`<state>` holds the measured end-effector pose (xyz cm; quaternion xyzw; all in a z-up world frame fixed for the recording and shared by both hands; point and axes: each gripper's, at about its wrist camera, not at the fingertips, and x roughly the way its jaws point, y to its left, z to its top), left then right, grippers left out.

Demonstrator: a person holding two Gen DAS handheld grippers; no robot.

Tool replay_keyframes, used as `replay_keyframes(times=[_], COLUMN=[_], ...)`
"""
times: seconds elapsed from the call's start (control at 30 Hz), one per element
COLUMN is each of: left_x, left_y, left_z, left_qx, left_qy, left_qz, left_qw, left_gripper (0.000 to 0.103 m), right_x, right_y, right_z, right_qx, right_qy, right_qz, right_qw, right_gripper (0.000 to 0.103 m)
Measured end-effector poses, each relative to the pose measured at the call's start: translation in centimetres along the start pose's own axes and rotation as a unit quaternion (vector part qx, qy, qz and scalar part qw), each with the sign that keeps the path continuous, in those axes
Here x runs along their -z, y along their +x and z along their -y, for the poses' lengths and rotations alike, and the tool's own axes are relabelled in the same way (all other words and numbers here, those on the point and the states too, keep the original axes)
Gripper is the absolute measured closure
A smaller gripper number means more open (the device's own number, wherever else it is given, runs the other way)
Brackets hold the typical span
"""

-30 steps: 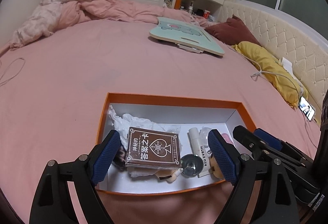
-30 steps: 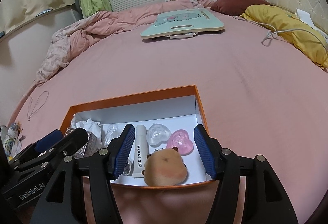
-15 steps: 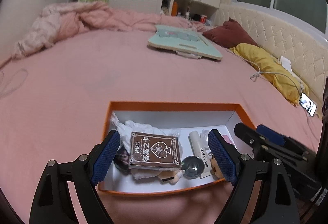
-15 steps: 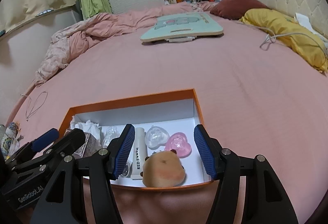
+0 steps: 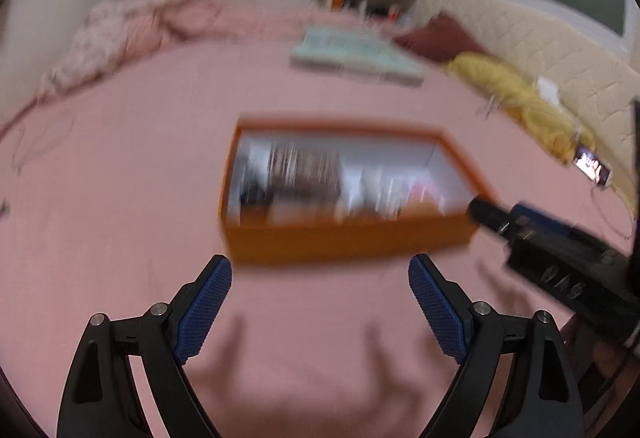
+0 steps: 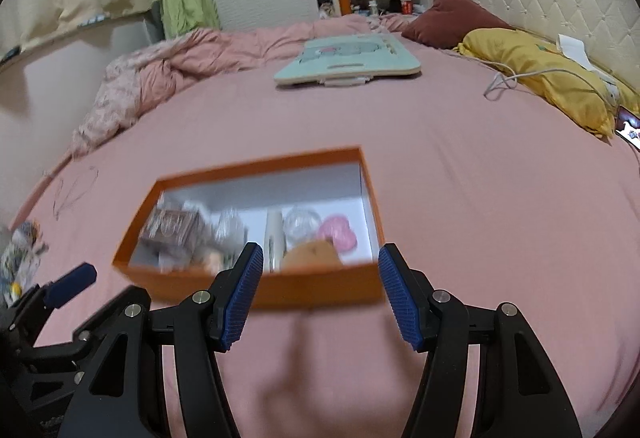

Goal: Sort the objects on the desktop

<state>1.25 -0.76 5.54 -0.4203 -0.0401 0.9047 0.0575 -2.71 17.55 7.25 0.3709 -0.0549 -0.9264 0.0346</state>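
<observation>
An orange box (image 6: 320,288) with a white inside lies on the pink bed. In it are a brown plush toy (image 6: 312,252), a pink heart (image 6: 338,234), a clear heart (image 6: 302,224), a white tube (image 6: 274,234) and a brown card box (image 6: 172,224). My right gripper (image 6: 321,252) is open and empty, its fingertips just short of the box's near wall. In the blurred left wrist view the box (image 5: 348,238) lies ahead of my left gripper (image 5: 320,264), whose jaws are opening with nothing between them. The right gripper (image 5: 520,226) shows at that box's right corner.
A teal lap board (image 6: 348,63) lies further back on the bed. A yellow pillow (image 6: 540,73), a maroon pillow (image 6: 452,17), a white cable (image 6: 504,81) and a lit phone (image 6: 630,127) are at the right. A crumpled pink duvet (image 6: 160,77) is at the left.
Both grippers have drawn back from over the box, which now lies ahead of the fingertips with its near wall in view. The left wrist view has become blurred.
</observation>
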Motion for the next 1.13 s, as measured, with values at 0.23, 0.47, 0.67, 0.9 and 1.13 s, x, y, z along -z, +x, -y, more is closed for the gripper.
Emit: replay_keyframes(times=[0.23,0.47,0.67,0.9,1.13], left_x=[2.2,2.6,2.4,2.6,2.6], left_y=[4.4,4.8,5.2,4.9,5.0], left_z=[-0.7,-0.8,-0.5,-0.3,0.0], left_qx=[-0.062,-0.07,-0.076,-0.079,-0.082], left_qy=[0.002,0.003,-0.003,-0.008,-0.01], left_qz=[-0.097,-0.078,-0.069,-0.069,-0.065], left_qw=[0.9934,0.9945,0.9947,0.9944,0.9945], left_gripper=[0.005,0.001,0.001,0.001,0.001], right_x=[5.4,6.4,6.4,6.2,6.3], right_y=[2.5,3.9,4.2,3.7,3.6], right_z=[0.6,0.2,0.4,0.4,0.3], right_qx=[0.02,0.023,0.022,0.021,0.02], right_qy=[0.0,-0.016,-0.016,-0.016,-0.015], right_qz=[-0.141,-0.15,-0.15,-0.15,-0.15], right_qw=[0.99,0.988,0.988,0.988,0.988], right_gripper=[0.041,0.027,0.027,0.027,0.027])
